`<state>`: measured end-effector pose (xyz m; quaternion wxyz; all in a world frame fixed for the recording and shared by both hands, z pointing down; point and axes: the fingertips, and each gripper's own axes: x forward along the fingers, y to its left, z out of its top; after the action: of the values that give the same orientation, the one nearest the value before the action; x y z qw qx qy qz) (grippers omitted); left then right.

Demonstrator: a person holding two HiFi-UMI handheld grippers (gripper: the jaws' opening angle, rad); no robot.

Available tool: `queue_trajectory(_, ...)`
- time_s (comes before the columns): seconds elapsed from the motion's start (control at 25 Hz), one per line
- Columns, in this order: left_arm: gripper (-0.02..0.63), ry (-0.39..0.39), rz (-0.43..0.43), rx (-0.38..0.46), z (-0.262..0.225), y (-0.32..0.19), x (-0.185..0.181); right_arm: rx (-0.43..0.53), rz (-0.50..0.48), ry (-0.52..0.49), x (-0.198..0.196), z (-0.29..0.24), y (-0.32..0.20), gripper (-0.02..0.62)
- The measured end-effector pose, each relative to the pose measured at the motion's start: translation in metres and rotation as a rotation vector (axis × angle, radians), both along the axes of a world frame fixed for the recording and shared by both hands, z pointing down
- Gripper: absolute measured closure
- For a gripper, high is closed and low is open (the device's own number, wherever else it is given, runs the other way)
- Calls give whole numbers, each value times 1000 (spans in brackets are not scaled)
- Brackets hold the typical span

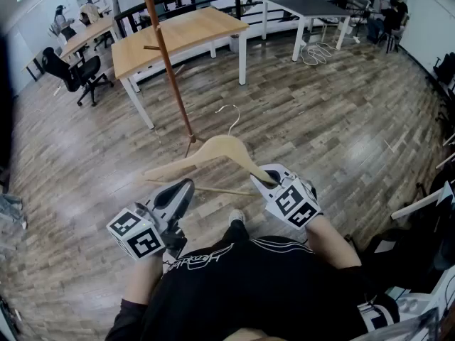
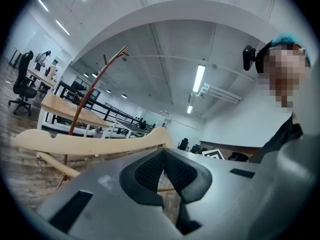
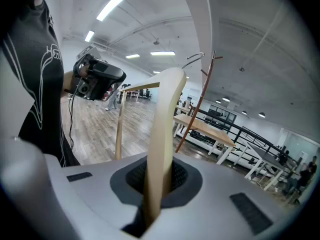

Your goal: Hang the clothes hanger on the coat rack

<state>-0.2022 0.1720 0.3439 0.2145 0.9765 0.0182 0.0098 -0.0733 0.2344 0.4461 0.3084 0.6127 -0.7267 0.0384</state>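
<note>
A pale wooden clothes hanger (image 1: 213, 152) with a metal hook (image 1: 232, 116) hangs in the air in front of me, its bar (image 1: 213, 189) below. My right gripper (image 1: 264, 177) is shut on the hanger's right arm; the wood (image 3: 162, 134) runs up between its pads (image 3: 180, 176). My left gripper (image 1: 186, 186) sits just under the hanger's left arm, jaws closed together with nothing between them (image 2: 163, 152). The hanger (image 2: 90, 141) passes beyond its tips. The coat rack (image 1: 167, 62), a thin brown pole with pegs, stands a little farther off on the floor, also visible as a coat rack (image 3: 197, 99) past the hook.
A light wooden table (image 1: 178, 38) stands right behind the rack. A black office chair (image 1: 75, 73) is at the left, a dark table (image 1: 313, 6) and seated people at the back right. Cables (image 1: 313, 52) lie on the plank floor.
</note>
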Motion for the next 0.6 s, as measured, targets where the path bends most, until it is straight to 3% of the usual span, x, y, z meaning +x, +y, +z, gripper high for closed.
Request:
queue_trajectory(0.2,598,-5,46,16,5,12,7,-1,20,-3,3,1,4,555)
queue_trajectory(0.6,598,-4,42,4,8,6,16,13,20,-38,9,-3,-4,555)
